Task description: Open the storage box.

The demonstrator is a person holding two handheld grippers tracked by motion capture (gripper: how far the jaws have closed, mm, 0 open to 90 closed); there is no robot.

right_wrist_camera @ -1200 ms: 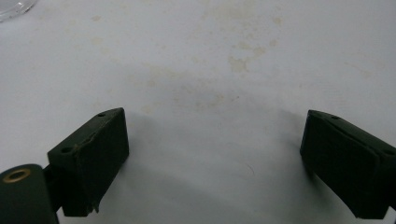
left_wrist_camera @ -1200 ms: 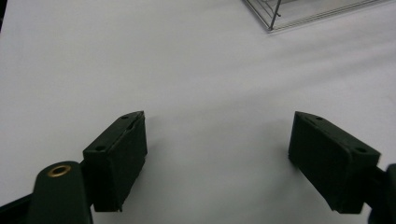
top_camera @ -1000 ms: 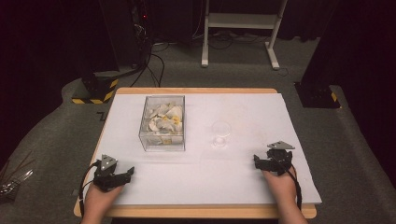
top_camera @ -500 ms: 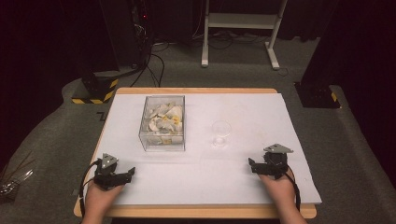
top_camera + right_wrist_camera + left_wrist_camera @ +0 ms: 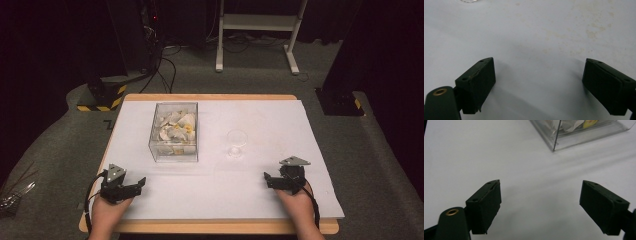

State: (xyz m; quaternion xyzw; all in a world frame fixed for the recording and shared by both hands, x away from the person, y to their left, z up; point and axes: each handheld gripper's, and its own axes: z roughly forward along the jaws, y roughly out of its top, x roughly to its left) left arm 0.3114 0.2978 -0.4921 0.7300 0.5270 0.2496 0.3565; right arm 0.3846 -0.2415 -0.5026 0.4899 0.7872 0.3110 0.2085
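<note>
**Two open claws wait at the table's near edge, box and glass ahead**

On the white-covered table (image 5: 280,130), a clear plastic box (image 5: 174,131) stands at about eleven o'clock from the centre, filled with pale, crumpled pieces (image 5: 175,129) that I cannot identify; one yellow bit shows among them. I judge the box stiff and smooth-walled, light for its bulk, and likely to slip between hard pads; its thin upper rim or a corner looks like the surest place to take it. In my left gripper view its near bottom corner (image 5: 554,149) sits at one o'clock, well apart from the jaws.

Just right of the box, near the table's centre, stands a small clear glass (image 5: 236,142), upright. I take it for fragile, slick and easy to tip, best clasped low around the bowl with gentle pressure. A sliver of its base (image 5: 467,1) shows at eleven o'clock in my right gripper view.

My left claw (image 5: 137,186), at seven o'clock on the table, has just spread to its widest, nothing between its jaws. My right claw (image 5: 268,181), at five o'clock, is spread wide and empty too.
</note>
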